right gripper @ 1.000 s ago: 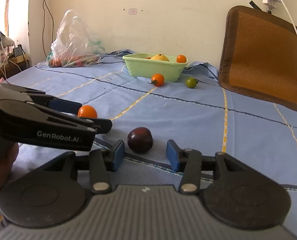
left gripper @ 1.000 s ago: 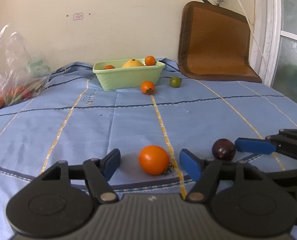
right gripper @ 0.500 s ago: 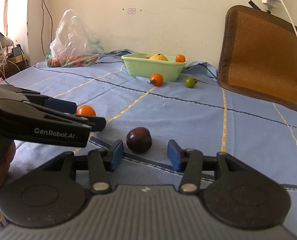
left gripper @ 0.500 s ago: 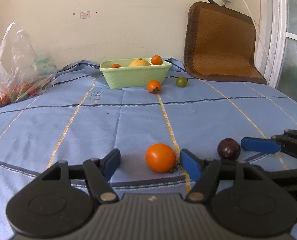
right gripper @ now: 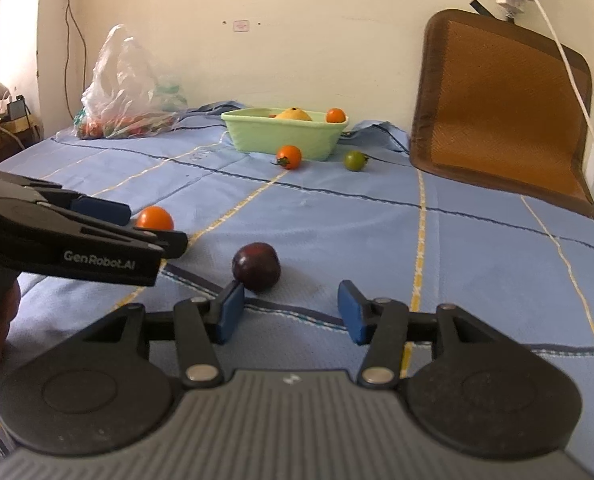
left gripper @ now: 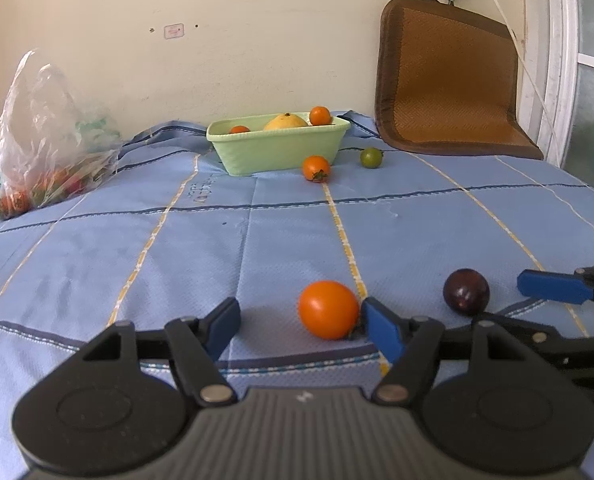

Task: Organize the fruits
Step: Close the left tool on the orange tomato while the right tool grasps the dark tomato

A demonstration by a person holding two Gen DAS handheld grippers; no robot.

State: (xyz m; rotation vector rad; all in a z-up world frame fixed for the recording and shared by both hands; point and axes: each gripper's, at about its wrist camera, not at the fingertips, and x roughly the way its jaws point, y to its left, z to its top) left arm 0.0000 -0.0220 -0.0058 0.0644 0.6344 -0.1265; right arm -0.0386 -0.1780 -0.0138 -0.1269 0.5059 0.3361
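Blue quilted cloth (left gripper: 97, 248) covers the surface, and a green tub (left gripper: 277, 148) near the back wall is the landmark, already holding some fruit. Since a second ago both claws have shifted sideways relative to their targets without closing, so the two pickups look imminent but not made.

Well in front of the tub, the orange tomato (left gripper: 328, 315) now lies against the right-hand pad (left gripper: 381, 334) of the left gripper (left gripper: 301, 326), off-centre in the gap; earlier it sat nearer the middle. That claw stays spread wide, grasping nothing.

Further to the right of the tub's centreline, the dark plum (right gripper: 256, 267) now sits at the tip of the left-hand pad (right gripper: 229, 312) of the right gripper (right gripper: 289, 314), whereas before it was centred. This claw too is released and wide, and holds nothing.

Just in front of the tub lie another orange tomato (left gripper: 316, 168) and a green tomato (left gripper: 371, 157), both untouched.
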